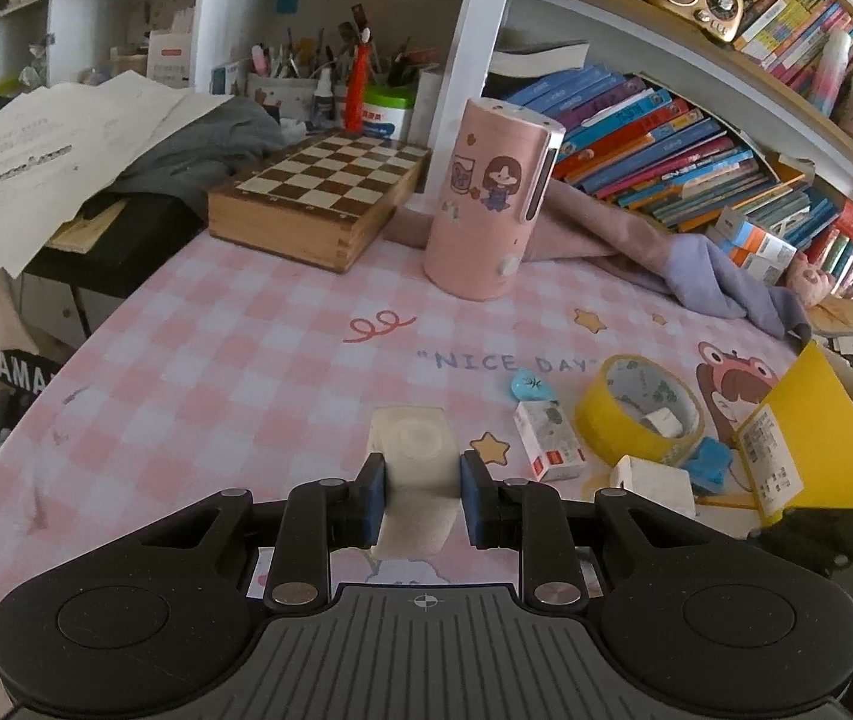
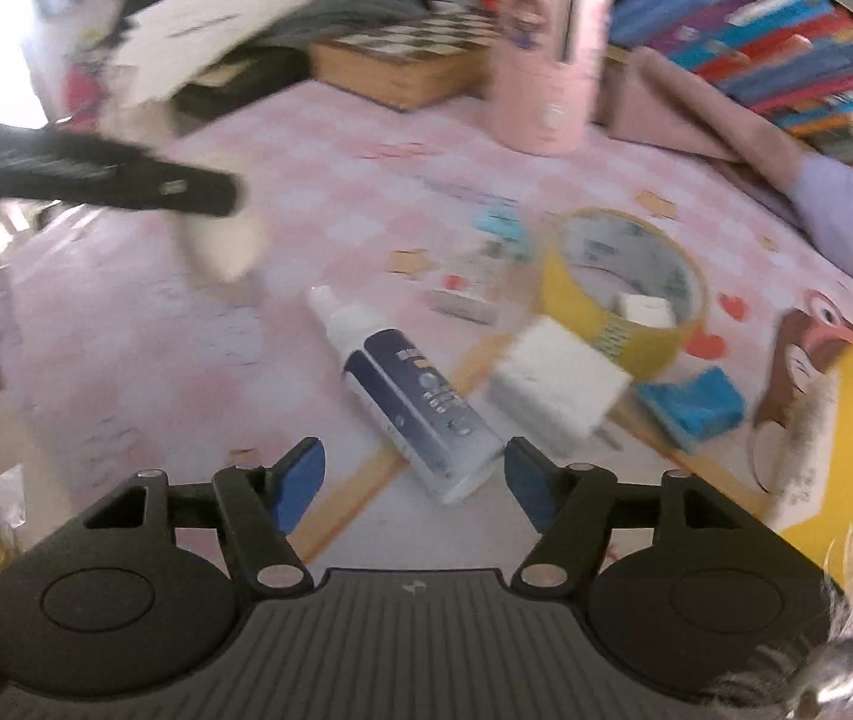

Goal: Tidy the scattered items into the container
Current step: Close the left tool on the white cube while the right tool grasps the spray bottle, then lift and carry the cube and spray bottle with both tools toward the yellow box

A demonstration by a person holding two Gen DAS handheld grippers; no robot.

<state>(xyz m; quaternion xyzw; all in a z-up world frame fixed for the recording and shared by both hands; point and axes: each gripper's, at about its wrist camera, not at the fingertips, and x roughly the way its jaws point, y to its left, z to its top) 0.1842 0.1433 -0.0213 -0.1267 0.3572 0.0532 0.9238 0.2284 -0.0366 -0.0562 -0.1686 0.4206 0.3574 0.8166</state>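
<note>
My left gripper [image 1: 423, 480] is shut on a translucent white block [image 1: 414, 438], held just over the pink checked table mat [image 1: 216, 348]. In the right wrist view that block [image 2: 228, 246] shows blurred under one of its black fingers [image 2: 186, 186]. My right gripper [image 2: 414, 465] stands open low over a white and navy spray bottle [image 2: 408, 390] lying on the mat; the bottle's base is between the blue pads, which do not press it. A yellow container [image 2: 846, 420] rises at the right edge, also seen as a yellow wall [image 1: 816, 444].
Near the container lie a yellow tape roll [image 2: 624, 282], a white charger plug [image 2: 552, 387], a blue block [image 2: 696, 402], a small white box [image 1: 549, 441] and a blue clip [image 1: 527, 385]. Behind stand a pink cylinder [image 1: 492, 204], a chess box [image 1: 318, 192], cloth [image 1: 696, 264] and books.
</note>
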